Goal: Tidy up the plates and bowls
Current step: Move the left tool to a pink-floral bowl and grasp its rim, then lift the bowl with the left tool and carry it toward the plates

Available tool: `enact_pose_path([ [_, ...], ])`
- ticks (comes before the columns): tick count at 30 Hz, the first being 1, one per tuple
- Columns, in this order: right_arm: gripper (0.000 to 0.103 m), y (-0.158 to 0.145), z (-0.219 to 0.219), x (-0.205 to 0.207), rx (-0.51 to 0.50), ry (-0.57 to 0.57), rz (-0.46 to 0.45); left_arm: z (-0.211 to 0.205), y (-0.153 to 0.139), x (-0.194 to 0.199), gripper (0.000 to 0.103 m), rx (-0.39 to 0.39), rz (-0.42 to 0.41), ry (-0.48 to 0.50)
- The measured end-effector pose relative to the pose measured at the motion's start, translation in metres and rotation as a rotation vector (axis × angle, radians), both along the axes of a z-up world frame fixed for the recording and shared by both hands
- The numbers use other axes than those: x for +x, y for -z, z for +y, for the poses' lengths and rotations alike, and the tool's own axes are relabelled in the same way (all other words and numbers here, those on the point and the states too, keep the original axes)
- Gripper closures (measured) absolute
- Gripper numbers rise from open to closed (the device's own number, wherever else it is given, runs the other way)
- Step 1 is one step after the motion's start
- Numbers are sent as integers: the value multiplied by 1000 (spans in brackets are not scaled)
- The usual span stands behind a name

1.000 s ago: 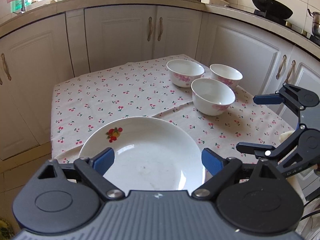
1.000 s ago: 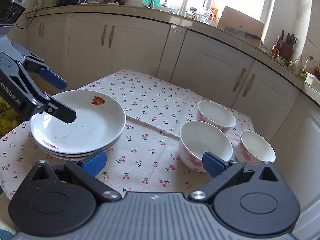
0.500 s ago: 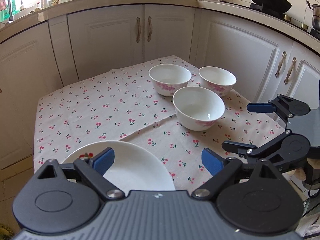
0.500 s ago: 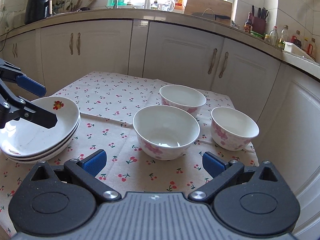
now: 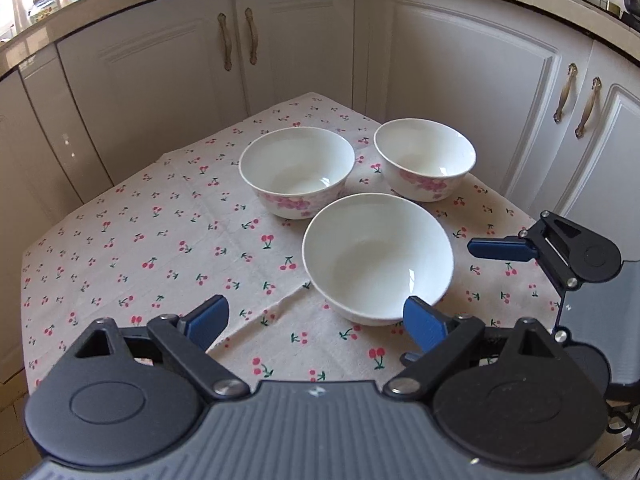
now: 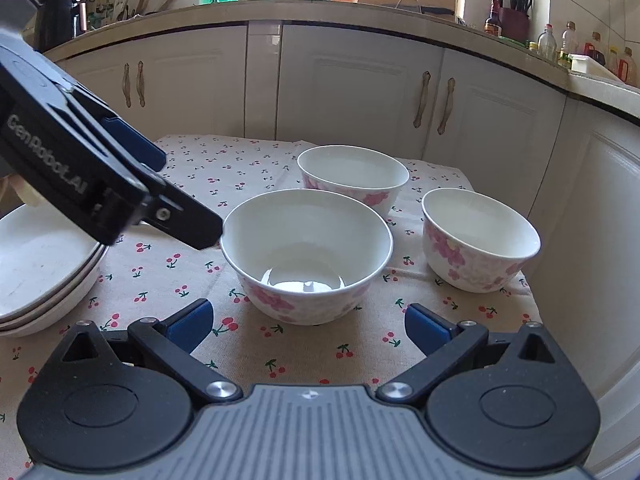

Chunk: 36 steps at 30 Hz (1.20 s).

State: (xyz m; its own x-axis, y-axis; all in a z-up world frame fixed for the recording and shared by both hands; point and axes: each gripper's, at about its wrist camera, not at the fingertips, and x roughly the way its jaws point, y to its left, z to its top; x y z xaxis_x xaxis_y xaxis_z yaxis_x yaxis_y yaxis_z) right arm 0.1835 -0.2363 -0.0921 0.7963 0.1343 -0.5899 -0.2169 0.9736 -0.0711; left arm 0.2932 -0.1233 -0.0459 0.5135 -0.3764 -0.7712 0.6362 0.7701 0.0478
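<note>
On the cherry-print cotton tablecloth (image 6: 248, 344) ahead of me stand three white porcelain bowls with pink flower patterns: the nearest bowl (image 6: 306, 254), a second bowl behind it (image 6: 352, 176), and a third off to the right (image 6: 480, 236), each apart from the others. At the left edge sits a stack of shallow white plates (image 6: 36, 272), so the bowls look like the part left to gather.

My right claw (image 6: 306, 326) hangs wide open and empty just short of the nearest bowl, its blue pads flanking the bowl's base from the near side without touching it. My left claw (image 5: 316, 322) is equally spread and holds nothing; from the right wrist view, one of its finger tips sits very close to that bowl's left rim (whether it touches, I cannot tell).

Both claws are crowding one bowl, and I judge that the risk. If the left finger nudges the rim, the bowl may slide or tip. Glazed porcelain is slick, so a pinch on the curved wall could slip, and a careless nesting might chip the rims.
</note>
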Motion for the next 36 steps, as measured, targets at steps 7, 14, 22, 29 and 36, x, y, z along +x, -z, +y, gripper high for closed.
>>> enact_pose_path([
  [7,0,6,4,11,-11,-19,-6,-31,14,27,10,28,29,57],
  [14,9,8,7,13,-19,-25,-19,-47,22,41,22,24,73,105],
  [22,20,7,6,10,-9,-23,-21,-52,24,46,29,5,91,123],
  [29,20,6,4,11,-7,-19,-21,-53,23,50,29,1,98,129],
  [36,20,4,4,9,-2,-18,-25,-54,25,50,30,5,103,135],
])
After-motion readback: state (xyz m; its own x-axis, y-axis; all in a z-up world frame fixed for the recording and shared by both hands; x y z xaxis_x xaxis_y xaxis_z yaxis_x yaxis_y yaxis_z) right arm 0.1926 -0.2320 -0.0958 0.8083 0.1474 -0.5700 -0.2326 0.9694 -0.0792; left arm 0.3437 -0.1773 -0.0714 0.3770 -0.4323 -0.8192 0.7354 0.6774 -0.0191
